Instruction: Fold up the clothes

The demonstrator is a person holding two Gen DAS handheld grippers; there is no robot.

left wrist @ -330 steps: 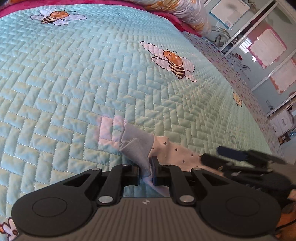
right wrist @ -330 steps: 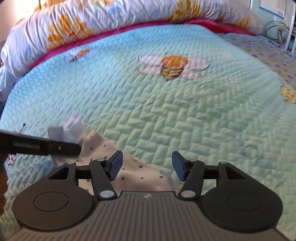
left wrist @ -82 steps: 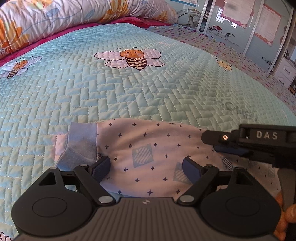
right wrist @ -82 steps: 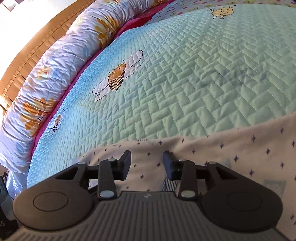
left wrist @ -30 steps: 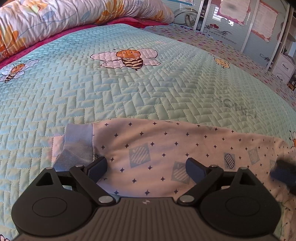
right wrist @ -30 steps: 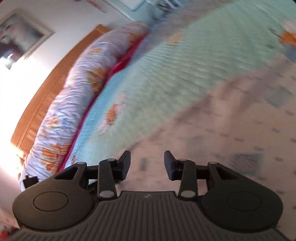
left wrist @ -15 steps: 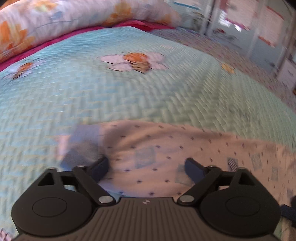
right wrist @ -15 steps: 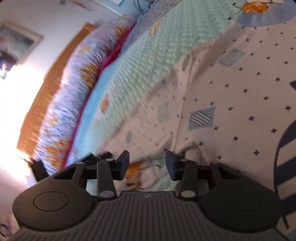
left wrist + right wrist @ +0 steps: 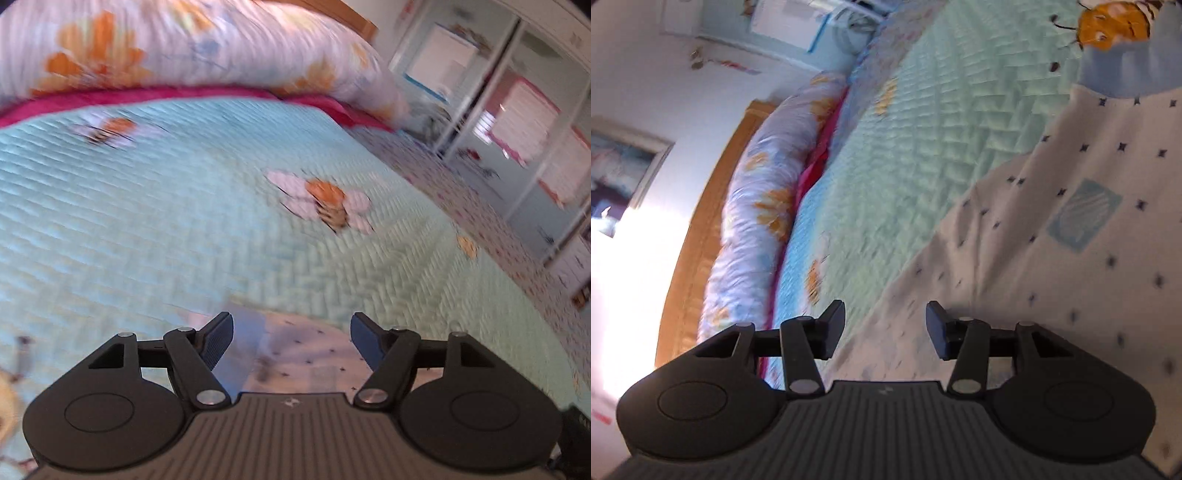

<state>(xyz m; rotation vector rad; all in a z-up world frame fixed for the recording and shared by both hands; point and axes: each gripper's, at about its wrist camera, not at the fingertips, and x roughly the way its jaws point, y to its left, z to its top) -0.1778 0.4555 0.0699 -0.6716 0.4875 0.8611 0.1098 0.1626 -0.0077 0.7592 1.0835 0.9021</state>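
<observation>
Blurring hides garment (image 9: 295, 350) cuff; edges cropped.

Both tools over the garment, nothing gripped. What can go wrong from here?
1. The left tool is closing over the white star-print garment, touching nothing; it may pinch the blue cuff alone and bunch it.
2. The right tool, opening, straddles the garment's edge; it could catch the teal quilted bedspread too.
3. Both views are blurred, so aim is uncertain.

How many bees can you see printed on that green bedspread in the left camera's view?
2. One bee is far back on the left, near the pink edge below the pillow; the other bee is mid-bed, right of centre. The picture is blurred, so more may be hidden.
</observation>
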